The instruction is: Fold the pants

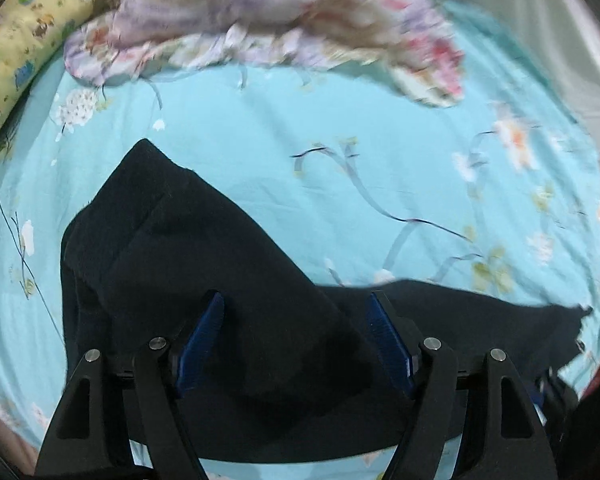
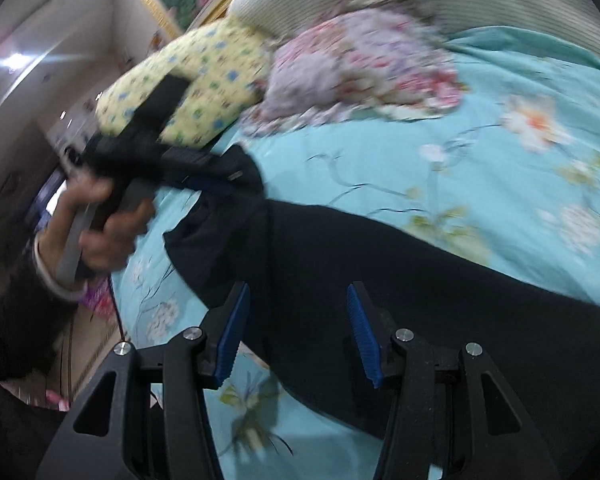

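Yellow pillow (image 1: 24, 40): lies at the far left edge of the bed, clear of the work.
Left gripper (image 1: 296, 312): your jaws stand apart, gripping nothing; the blue pads (image 1: 384, 328) straddle a raised fold of cloth.
Pants (image 1: 204, 272): black, spread on the turquoise bedsheet (image 1: 380, 128), directly under and ahead of the left tool. One peaked corner points away toward the far left; a flat band runs off to the right.
Right gripper (image 2: 296, 304): your jaws are also parted and empty, poised over the cloth.
Long axis: in the right wrist view the pants (image 2: 380, 272) run from the left gripper (image 2: 220, 178) at upper left down to the lower right, passing between the right jaws.
Nearer tool: judged from both views, each tool sits over its own end, so you can pinch without reaching.
Floral quilt (image 2: 360, 64): bunched at the headboard end, well apart from the pants.
Hard to make out: motion blur; waistband, hems and layer count are indistinguishable on black cloth; the right end is cut off.
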`<state>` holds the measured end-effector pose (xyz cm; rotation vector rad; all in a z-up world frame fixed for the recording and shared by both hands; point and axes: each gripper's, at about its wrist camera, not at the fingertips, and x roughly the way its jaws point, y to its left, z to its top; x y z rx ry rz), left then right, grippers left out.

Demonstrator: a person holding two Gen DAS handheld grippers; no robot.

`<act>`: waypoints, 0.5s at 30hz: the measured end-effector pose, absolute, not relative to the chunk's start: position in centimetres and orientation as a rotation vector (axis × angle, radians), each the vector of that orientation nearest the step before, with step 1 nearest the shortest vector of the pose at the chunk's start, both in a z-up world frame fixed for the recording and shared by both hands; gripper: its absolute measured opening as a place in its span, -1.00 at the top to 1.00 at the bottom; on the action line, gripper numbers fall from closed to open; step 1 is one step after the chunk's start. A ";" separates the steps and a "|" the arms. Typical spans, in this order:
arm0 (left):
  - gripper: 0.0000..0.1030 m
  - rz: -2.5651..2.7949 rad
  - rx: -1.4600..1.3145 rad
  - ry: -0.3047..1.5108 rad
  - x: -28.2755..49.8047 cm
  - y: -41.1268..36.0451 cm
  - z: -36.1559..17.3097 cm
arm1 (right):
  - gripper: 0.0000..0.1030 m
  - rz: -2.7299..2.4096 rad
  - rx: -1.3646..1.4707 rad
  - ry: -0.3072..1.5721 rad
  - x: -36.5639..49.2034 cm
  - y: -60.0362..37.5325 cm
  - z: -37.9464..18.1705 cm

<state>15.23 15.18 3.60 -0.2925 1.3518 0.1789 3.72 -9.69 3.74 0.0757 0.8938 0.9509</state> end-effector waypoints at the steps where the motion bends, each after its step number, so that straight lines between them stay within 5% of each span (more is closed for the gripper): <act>1: -0.44 0.197 -0.286 1.380 15.9 15.4 3.0 | -0.01 0.971 0.066 0.905 3.9 -8.7 3.5; 6: -0.34 0.240 -0.207 1.435 17.1 15.0 1.3 | -0.08 1.036 0.022 0.965 4.7 -5.2 2.4; 11: 0.30 0.262 -0.161 1.387 16.1 14.9 1.2 | -0.08 1.061 -0.062 1.008 4.8 -2.4 0.9; 13: 0.71 0.262 -0.171 1.362 15.3 15.2 1.5 | -0.08 1.032 -0.121 1.012 4.7 -1.5 0.4; 15: 0.83 0.244 -0.213 1.328 13.9 15.6 2.0 | 0.32 1.025 -0.158 1.011 4.5 -1.0 -0.1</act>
